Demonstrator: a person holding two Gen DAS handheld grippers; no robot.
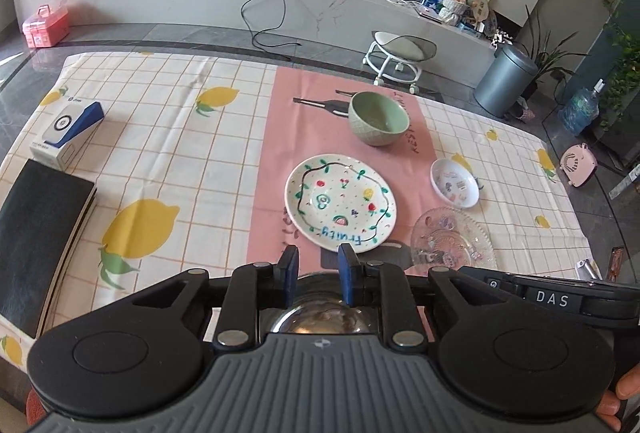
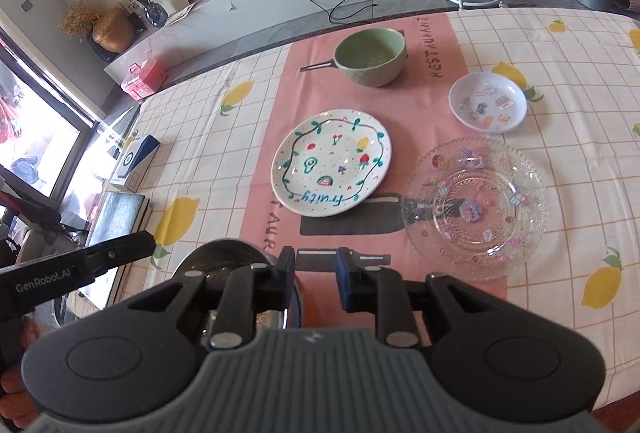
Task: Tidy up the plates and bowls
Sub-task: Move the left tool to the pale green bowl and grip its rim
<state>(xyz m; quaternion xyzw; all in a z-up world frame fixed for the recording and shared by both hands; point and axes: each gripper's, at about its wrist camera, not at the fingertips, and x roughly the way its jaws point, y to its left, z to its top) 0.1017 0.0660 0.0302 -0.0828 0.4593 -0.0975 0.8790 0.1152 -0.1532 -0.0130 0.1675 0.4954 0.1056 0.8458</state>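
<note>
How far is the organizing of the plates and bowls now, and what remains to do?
Nothing looks stacked yet. The green bowl, the painted "Fruity" plate, the small white dish and the clear glass plate lie apart on the tablecloth. A metal bowl sits under the grippers. The left gripper and the right gripper are open and hold nothing. All gathering is left.

Right gripper [image 2: 317, 277]: jaws apart, nothing between them, above the surface [image 2: 580, 73]. Metal bowl [image 2: 224, 261] sits just left of its left finger. Ahead: painted plate [image 2: 331, 162], glass plate [image 2: 474, 209] beside it, small dish [image 2: 487, 102], green bowl [image 2: 370, 56] farthest.
</note>
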